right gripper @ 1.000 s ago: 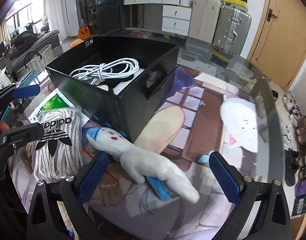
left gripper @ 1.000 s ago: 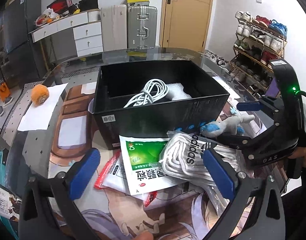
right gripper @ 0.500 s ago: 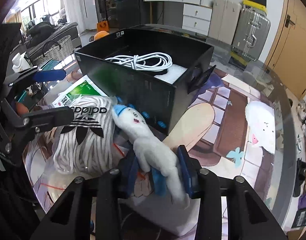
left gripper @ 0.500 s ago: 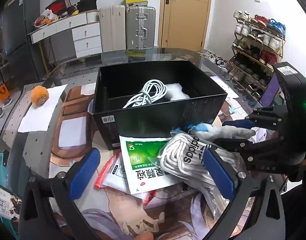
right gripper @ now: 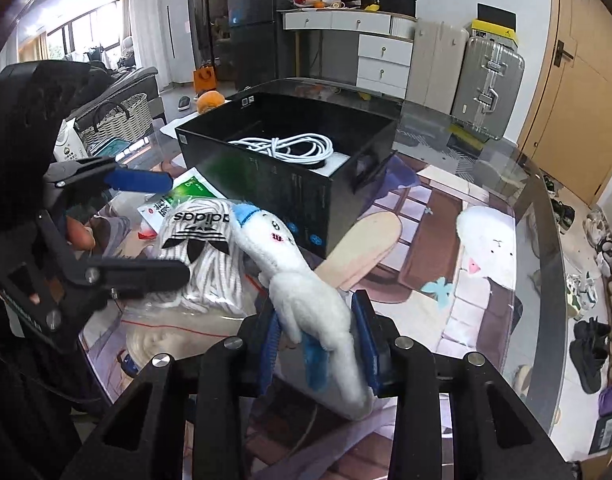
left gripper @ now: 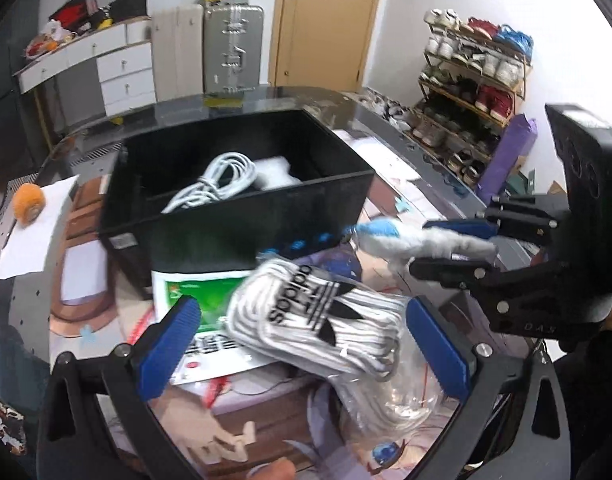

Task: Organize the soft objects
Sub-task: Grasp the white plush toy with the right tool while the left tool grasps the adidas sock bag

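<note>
My right gripper [right gripper: 317, 344] is shut on a white and blue plush toy [right gripper: 302, 280] and holds it above the table, its head toward the black box [right gripper: 266, 184]. The toy also shows in the left wrist view [left gripper: 409, 240], in front of the box [left gripper: 246, 220]. My left gripper [left gripper: 306, 344] is open and empty, hovering over a bagged white Adidas cloth [left gripper: 317, 316], which also shows in the right wrist view [right gripper: 202, 240]. A coiled white cable [right gripper: 290, 148] and a white foam piece lie in the box.
A green and white packet [left gripper: 198, 300] lies under the cloth, beside red sachets. An orange ball [left gripper: 28, 204] sits on white paper at far left. A white plush [right gripper: 485, 240] lies on the table at right. Shoe rack, drawers and suitcase stand beyond.
My right gripper closed on the plush toy and lifted it off the table toward the box. My left gripper stayed open and moved slightly closer over the cloth.
</note>
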